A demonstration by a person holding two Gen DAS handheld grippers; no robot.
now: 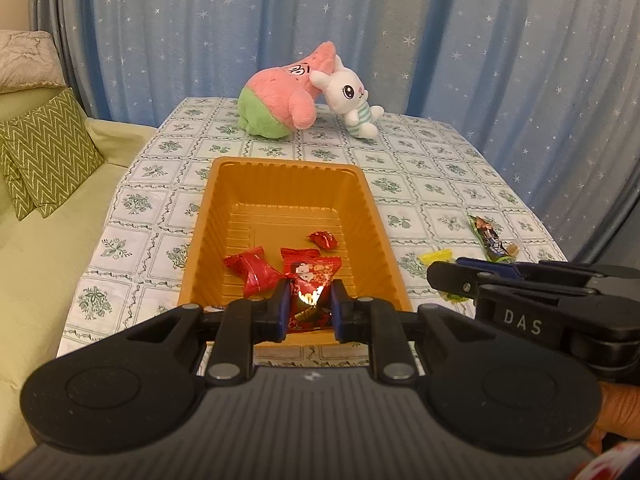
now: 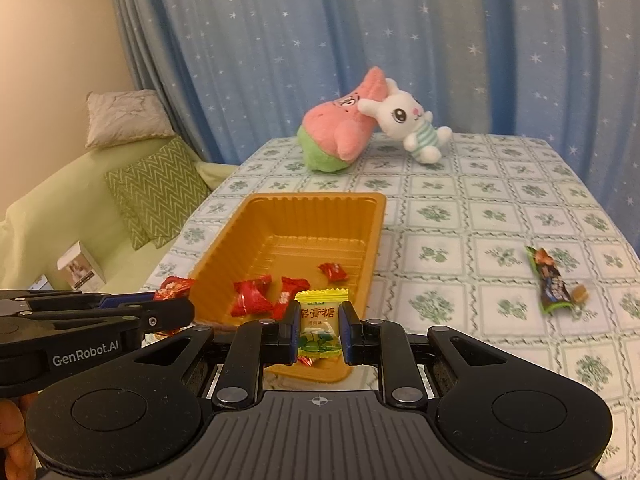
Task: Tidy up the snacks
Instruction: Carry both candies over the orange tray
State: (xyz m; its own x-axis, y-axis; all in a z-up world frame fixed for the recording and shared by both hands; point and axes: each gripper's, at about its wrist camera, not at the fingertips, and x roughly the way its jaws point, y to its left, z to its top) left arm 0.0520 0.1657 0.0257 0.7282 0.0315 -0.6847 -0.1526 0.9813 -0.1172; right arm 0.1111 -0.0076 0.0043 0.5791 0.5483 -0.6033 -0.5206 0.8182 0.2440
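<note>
The counter (image 2: 500, 216) is covered by a patterned cloth; an orange tray (image 2: 360, 240) containing red candies (image 2: 250, 298) is set on it; a red packet (image 1: 310, 280) is clamped in the left gripper (image 1: 309, 304) above the tray's near end; a yellow candy (image 2: 320, 320) is pinched in the right gripper (image 2: 320, 334) over the tray's near rim; a dark wrapper (image 2: 550, 284) lies apart to the right.

Starry blue curtain (image 1: 360, 20), green sofa (image 1: 48, 260)

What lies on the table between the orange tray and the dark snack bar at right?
Only bare tablecloth between the orange tray and the snack bar, clearest in the right wrist view.
</note>
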